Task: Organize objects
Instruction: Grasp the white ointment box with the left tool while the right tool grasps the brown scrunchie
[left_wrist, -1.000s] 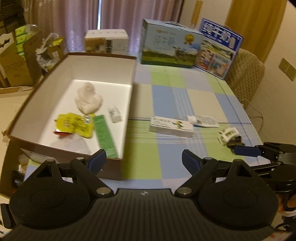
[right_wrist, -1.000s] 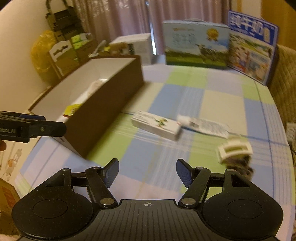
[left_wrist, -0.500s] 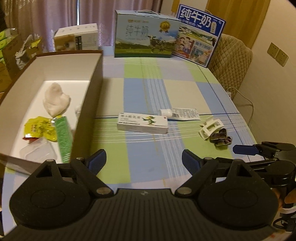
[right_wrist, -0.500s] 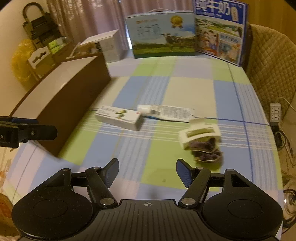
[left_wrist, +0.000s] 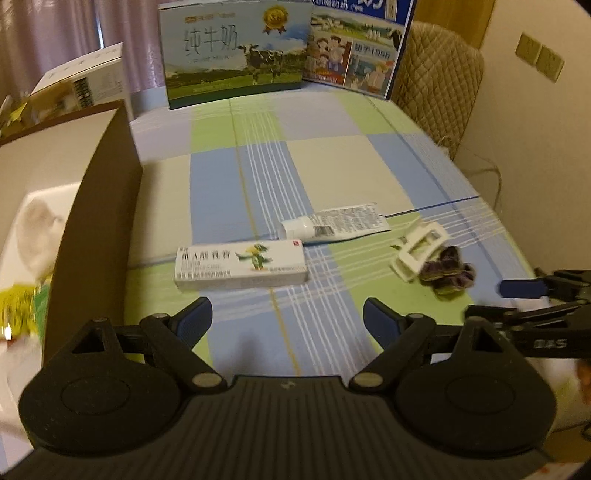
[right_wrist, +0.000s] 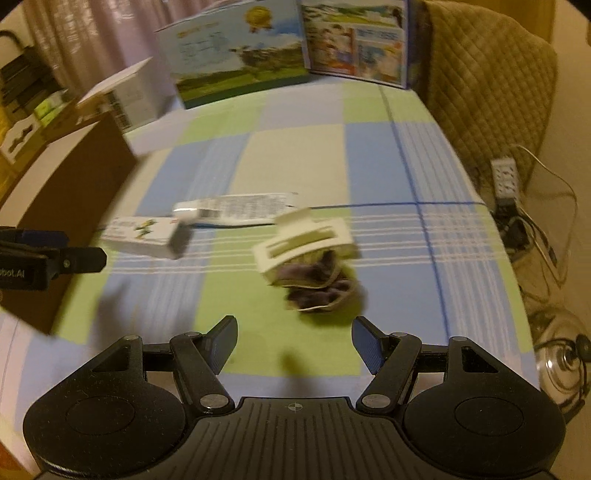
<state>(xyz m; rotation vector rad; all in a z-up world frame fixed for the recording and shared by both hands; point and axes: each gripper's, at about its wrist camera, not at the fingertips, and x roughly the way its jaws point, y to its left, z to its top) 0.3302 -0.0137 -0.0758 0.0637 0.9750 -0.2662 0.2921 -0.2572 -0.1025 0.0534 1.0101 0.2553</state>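
Left wrist view, items on the checked tablecloth (left_wrist: 332, 162):
- My left gripper (left_wrist: 287, 314): fingers spread wide, nothing between them, above the cloth.
- White carton with a green plant figure (left_wrist: 242, 266): lying flat just beyond my left fingers.
- White tube (left_wrist: 334, 223): lying flat just behind the carton, cap toward the brown box.
- White hair claw clip (left_wrist: 419, 251): to the right, touching a dark crumpled scrunchie (left_wrist: 447, 271).
- Open brown box (left_wrist: 92, 221): at the left edge; white inside, holding a pale wad and yellow and green packets, blurred.
- Milk cartons (left_wrist: 232, 51): standing at the far edge.

Right wrist view:
- My right gripper (right_wrist: 293, 345): fingers moderately apart, empty, with the clip (right_wrist: 304, 240) and scrunchie (right_wrist: 321, 284) just ahead of them.
- Carton (right_wrist: 142, 236) and tube (right_wrist: 236, 210): further left, blurred.
- Left gripper's tip (right_wrist: 51, 254): at the left edge.
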